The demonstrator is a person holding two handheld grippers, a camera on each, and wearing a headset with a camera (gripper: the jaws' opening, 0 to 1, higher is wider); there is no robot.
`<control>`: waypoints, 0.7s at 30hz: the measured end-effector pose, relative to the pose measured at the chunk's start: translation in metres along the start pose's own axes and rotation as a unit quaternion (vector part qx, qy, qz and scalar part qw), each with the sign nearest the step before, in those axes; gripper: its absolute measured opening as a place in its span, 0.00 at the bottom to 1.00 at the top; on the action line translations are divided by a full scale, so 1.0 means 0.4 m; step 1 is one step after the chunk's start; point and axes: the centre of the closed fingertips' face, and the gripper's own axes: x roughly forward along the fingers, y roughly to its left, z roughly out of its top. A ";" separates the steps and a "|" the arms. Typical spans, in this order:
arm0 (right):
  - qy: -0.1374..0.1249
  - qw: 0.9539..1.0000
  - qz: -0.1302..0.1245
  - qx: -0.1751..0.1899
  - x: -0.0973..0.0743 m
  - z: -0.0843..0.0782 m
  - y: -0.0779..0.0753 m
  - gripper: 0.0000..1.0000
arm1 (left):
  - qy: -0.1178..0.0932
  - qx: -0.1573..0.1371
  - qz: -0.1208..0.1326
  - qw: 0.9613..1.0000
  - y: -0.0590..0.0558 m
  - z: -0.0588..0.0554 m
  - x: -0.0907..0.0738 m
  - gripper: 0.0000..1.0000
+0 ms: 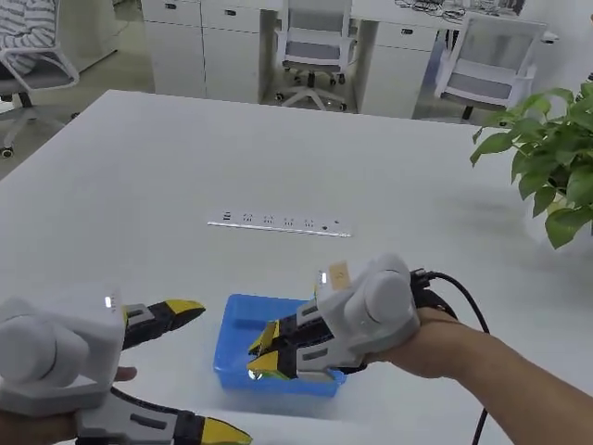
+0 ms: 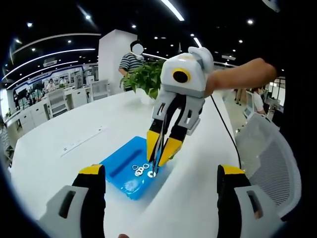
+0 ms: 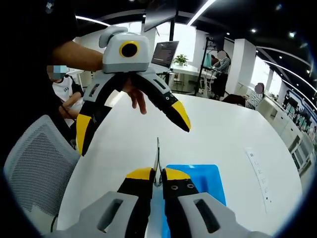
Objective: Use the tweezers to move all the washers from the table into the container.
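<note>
Left gripper view: tweezers point(image 2: 155, 167), clamped by the right gripper point(image 2: 160, 154), are held over washers point(image 2: 140, 170) in the container point(image 2: 119, 166); a drop is likely due next. The left gripper point(image 2: 161, 172) is spread wide.

Bright and even in the head view, with only soft, faint shadows beside the container point(image 1: 227, 345) on the white desk point(image 1: 278, 158). Lit from above by ceiling strips point(image 2: 171, 9) and small spots point(image 2: 88, 17), seen in both gripper views. Blown-out white at the windows point(image 3: 185, 42). Strong fisheye bending toward the edges there, curving the desk rim. Slight softness on the plant point(image 1: 556, 158).
</note>
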 end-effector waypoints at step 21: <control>0.006 1.000 -0.031 0.005 0.023 -0.037 -0.106 0.08 | -0.008 -0.004 0.007 1.000 0.030 0.008 0.006 0.99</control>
